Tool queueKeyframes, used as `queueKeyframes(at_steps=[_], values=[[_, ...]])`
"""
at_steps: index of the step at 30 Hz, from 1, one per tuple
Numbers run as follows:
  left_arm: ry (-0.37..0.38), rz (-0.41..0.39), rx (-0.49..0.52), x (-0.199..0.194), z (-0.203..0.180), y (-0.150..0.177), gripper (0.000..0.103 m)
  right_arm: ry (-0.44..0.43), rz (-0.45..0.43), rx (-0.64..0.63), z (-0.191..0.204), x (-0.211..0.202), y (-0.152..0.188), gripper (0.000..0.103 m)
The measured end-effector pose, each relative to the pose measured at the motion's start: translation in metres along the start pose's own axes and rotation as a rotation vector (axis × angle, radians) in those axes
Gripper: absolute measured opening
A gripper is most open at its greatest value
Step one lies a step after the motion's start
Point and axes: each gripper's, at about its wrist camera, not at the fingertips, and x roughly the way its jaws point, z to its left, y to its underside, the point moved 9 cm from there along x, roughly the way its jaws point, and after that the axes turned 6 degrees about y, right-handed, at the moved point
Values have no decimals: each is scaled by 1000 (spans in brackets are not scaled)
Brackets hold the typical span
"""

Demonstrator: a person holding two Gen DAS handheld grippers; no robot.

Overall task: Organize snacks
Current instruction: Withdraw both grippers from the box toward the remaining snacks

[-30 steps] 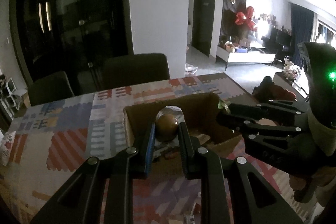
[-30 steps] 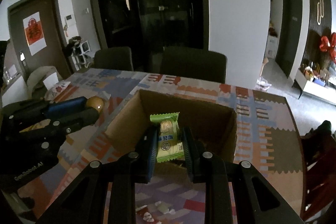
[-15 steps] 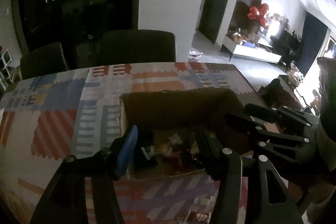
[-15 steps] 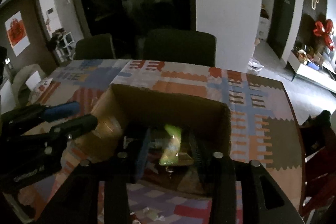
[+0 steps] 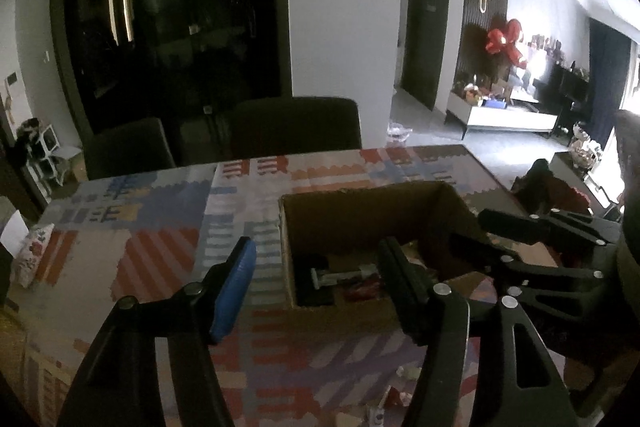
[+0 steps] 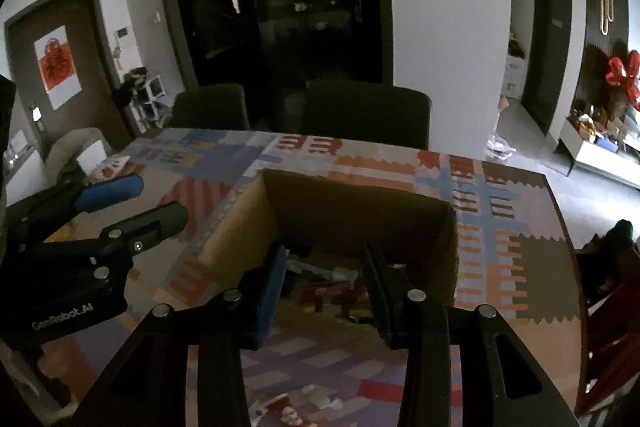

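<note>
An open cardboard box (image 5: 360, 215) (image 6: 344, 215) stands on the patterned table and holds several snack packets (image 5: 344, 275) (image 6: 320, 279) on its floor. My left gripper (image 5: 316, 267) is open and empty, raised above the box's near left corner. My right gripper (image 6: 326, 267) is open and empty, raised over the box's near side. Each gripper shows in the other's view: the right gripper (image 5: 476, 231) at the box's right, the left gripper (image 6: 160, 201) to the box's left.
The patchwork tablecloth (image 5: 160, 227) covers the table. Loose wrappers lie near the front edge (image 5: 396, 391) (image 6: 296, 411). A small packet (image 5: 30, 259) lies at the table's far left. Two dark chairs (image 5: 296, 127) (image 6: 364, 115) stand behind the table.
Both grippers opened and dropped their loads into the box: the round brown snack from the left, the green packet from the right. Both grippers then lifted back a little.
</note>
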Motion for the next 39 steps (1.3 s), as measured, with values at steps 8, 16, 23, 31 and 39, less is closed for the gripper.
queueKeyframes(at_steps=[8, 16, 23, 31, 39], values=[[8, 3, -17, -28, -2, 24, 63, -50, -3, -24, 22, -21, 21, 41], [5, 51, -23, -32, -7, 68, 63, -79, 59, -35, 34, -20, 63, 41], [8, 116, -26, -30, -10, 110, 63, -80, 136, -43, 36, -10, 100, 41], [21, 206, -24, -22, -15, 157, 63, -87, 217, -71, 41, 0, 137, 41], [68, 316, -65, -2, -19, 191, 63, -108, 323, -73, 41, 18, 173, 41]])
